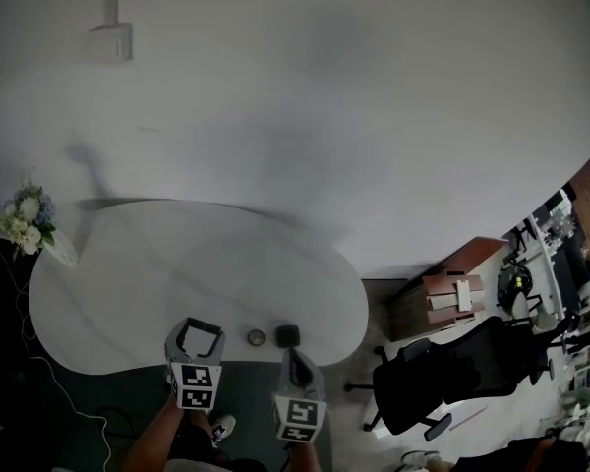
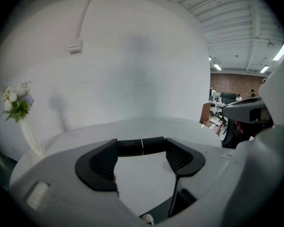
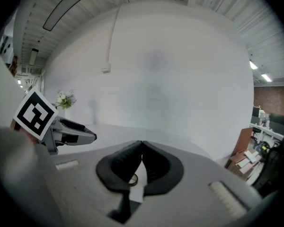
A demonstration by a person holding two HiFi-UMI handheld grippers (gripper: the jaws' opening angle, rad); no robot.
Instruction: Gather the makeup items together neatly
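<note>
Both grippers sit near 6 o'clock in the head view, pointing toward 12. The left gripper (image 1: pixel 198 328) (image 2: pixel 142 151) grips a black tube (image 2: pixel 131 147) (crosswise, at the tips); the right gripper (image 1: pixel 290 350) (image 3: pixel 142 146) has its jaws pressed together, empty.

Black tube (image 2: pixel 151 145) crosswise in left tool (image 2: pixel 141 148)

Your left gripper (image 1: pixel 198 334) and your right gripper (image 1: pixel 291 355) are grey, with black ribbed pads (image 2: pixel 102 162) at the tips. Each one has a white cube (image 1: pixel 198 385) with black square marks on it. You wear a light shoe (image 1: pixel 223 427) with dark bits.
</note>
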